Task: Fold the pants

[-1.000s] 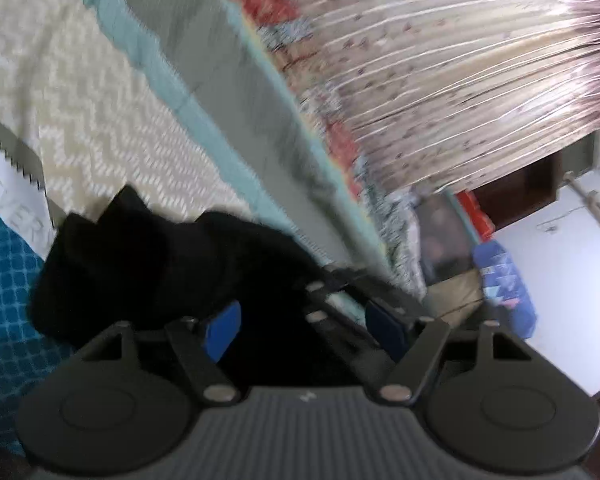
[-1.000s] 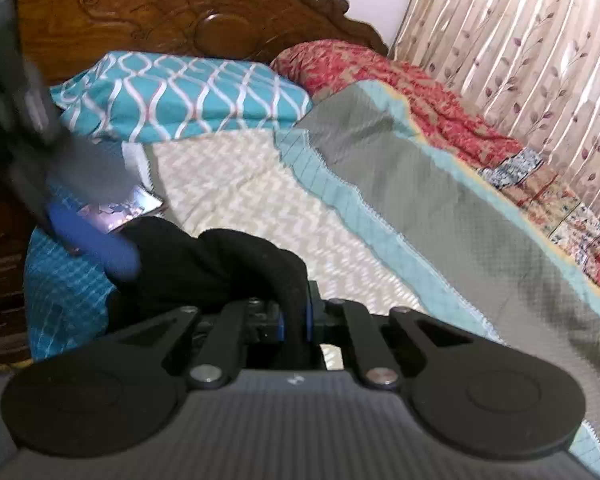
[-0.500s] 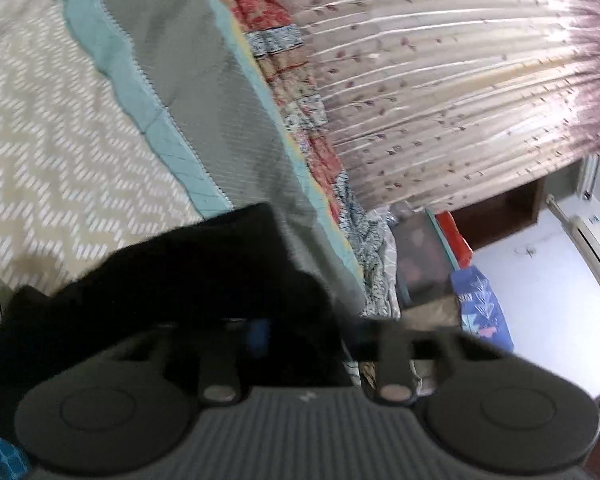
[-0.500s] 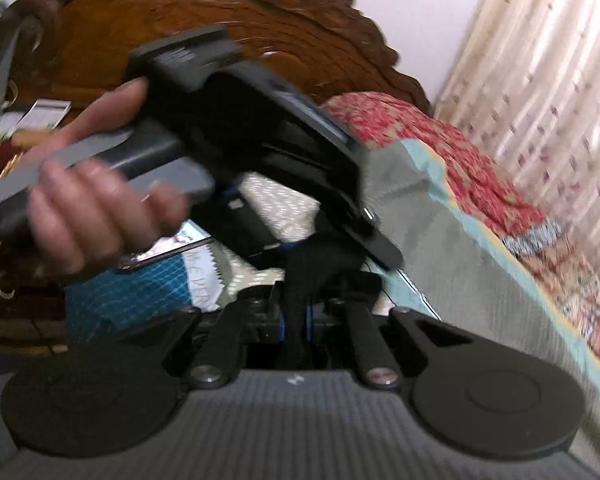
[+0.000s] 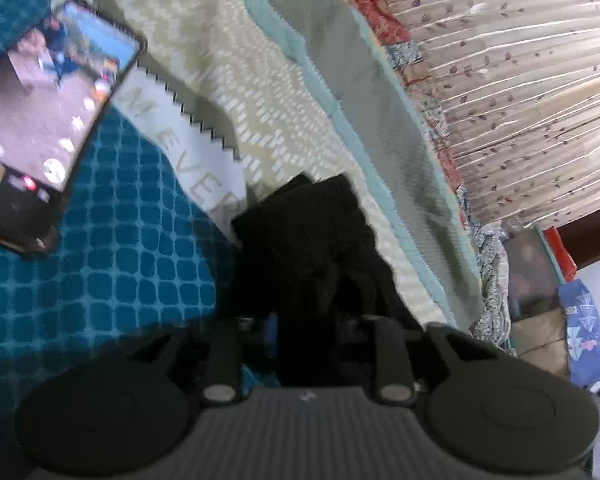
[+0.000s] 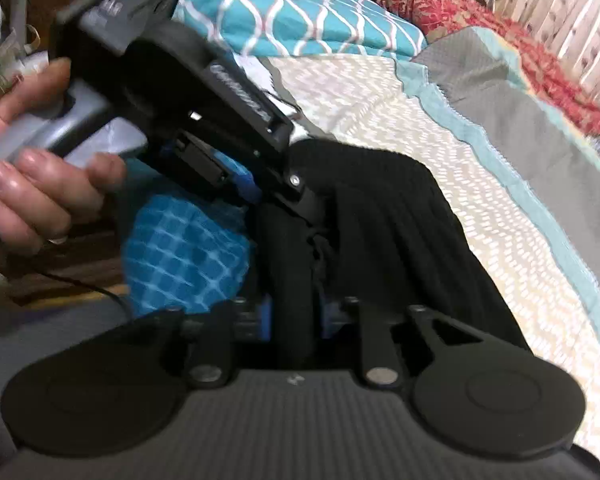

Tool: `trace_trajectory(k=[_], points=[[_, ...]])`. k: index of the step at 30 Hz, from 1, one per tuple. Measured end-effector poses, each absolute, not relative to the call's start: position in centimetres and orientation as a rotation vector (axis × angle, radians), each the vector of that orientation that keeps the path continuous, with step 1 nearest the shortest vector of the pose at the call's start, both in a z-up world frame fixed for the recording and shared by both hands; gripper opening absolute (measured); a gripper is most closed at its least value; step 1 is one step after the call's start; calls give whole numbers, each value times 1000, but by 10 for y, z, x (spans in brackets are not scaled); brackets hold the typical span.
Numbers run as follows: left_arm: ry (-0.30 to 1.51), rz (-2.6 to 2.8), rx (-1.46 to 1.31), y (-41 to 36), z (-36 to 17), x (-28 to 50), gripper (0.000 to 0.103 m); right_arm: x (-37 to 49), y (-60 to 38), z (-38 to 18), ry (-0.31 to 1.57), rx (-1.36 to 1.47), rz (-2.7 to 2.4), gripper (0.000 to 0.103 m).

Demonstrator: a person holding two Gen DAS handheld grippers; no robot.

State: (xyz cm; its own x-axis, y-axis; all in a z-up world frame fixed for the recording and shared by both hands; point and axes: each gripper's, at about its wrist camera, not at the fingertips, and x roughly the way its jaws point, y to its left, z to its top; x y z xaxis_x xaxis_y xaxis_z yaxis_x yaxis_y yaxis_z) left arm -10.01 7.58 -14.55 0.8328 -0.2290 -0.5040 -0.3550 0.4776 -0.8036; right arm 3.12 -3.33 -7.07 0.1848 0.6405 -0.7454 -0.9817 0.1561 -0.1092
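Observation:
The black pants (image 5: 312, 240) lie bunched on the chevron bedsheet (image 5: 268, 112), beside a blue checked cloth (image 5: 120, 260). My left gripper (image 5: 312, 320) sits low over them. Its jaws are opening, with black cloth still between the fingers and one blue pad (image 5: 272, 330) showing. In the right wrist view the pants (image 6: 400, 220) spread away to the right. My right gripper (image 6: 296, 316) is opening too, and a thick fold of the pants stands between its blue pads (image 6: 265, 320). A hand (image 6: 32, 188) holds the left gripper (image 6: 276, 188) just beyond, with its tips down on the pants.
A phone (image 5: 48, 120) with a lit screen lies on the blue cloth at the left. A teal patterned pillow (image 6: 300, 20) and a red one (image 6: 440, 4) lie at the headboard. A grey blanket (image 6: 520, 112) covers the bed's right side, with curtains (image 5: 520, 80) behind.
Both grippers have come down to the bed with the pants. The left one closed on the cloth and has widened again. The right one's pads, tight before, now stand apart.

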Motion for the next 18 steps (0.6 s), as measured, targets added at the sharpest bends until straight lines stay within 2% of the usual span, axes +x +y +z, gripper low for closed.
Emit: trace_trajectory(k=[2,6,9,12,15,18], points=[[571,106,-1074,81,-132,-112,50,36,-52,-54,642,-614,1290,39],[451,110,-1074,91,-102,-131,50,50,-94,-35,710,-433,1261,39],[424,48,-1031,86,-79,-110,50,56,-122,-38,773,-310,1215,39],[480,-12,-961,75,-68,-73,50,65,-137,-57,872,-256,1129,38],[596,-23,-907,46,-82,-39,47,71,-146,-94,1079,-185,1095,39],[706,4,-906,29,-95,-20,46,61,-160,-90,1044,-155,1111,39]])
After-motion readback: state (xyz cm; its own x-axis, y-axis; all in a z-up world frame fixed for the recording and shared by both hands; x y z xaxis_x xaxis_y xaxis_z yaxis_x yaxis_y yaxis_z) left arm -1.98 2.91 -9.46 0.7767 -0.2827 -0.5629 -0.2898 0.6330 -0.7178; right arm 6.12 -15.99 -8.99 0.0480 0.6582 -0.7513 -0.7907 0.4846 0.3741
